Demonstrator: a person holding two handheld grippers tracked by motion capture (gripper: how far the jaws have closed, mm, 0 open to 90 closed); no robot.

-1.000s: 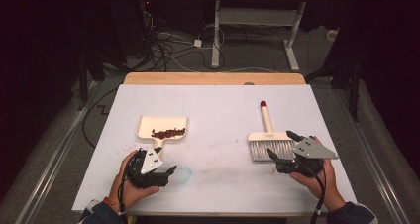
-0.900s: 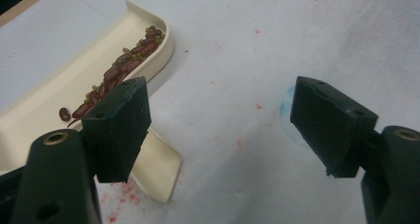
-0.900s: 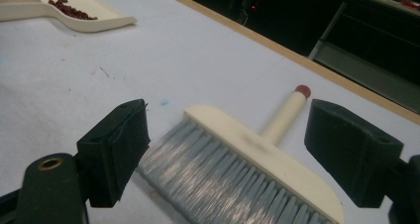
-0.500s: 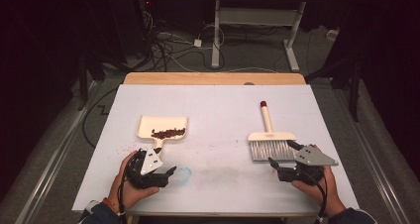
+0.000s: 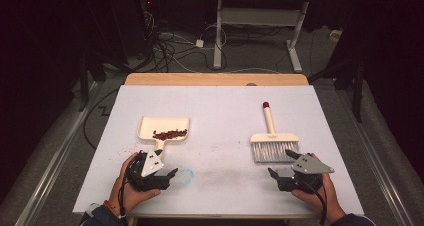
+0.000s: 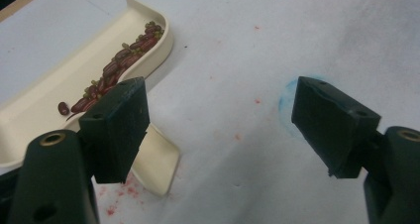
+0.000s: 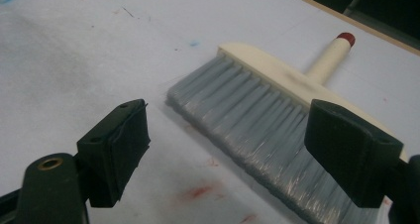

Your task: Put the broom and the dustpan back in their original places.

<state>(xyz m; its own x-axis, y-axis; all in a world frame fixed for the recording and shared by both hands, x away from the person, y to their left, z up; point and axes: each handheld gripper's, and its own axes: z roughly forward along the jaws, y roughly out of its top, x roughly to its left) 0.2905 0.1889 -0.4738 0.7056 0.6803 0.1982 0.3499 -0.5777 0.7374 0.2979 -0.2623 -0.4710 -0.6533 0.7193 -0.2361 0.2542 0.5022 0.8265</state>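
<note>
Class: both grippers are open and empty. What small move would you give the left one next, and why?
Probably ease the left gripper toward the dustpan handle and close on it: the jaws stand open beside it, and the beans already lie in the pan.

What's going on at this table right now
A person sits at a white table with a two-jaw gripper in each hand. A cream dustpan holding a small pile of red beans lies in front of the left gripper. A brush with grey bristles lies flat in front of the right gripper. Both grippers have their jaws spread and hold nothing. Neither tool is being gripped, and reddish specks dot the table near the dustpan.
</note>
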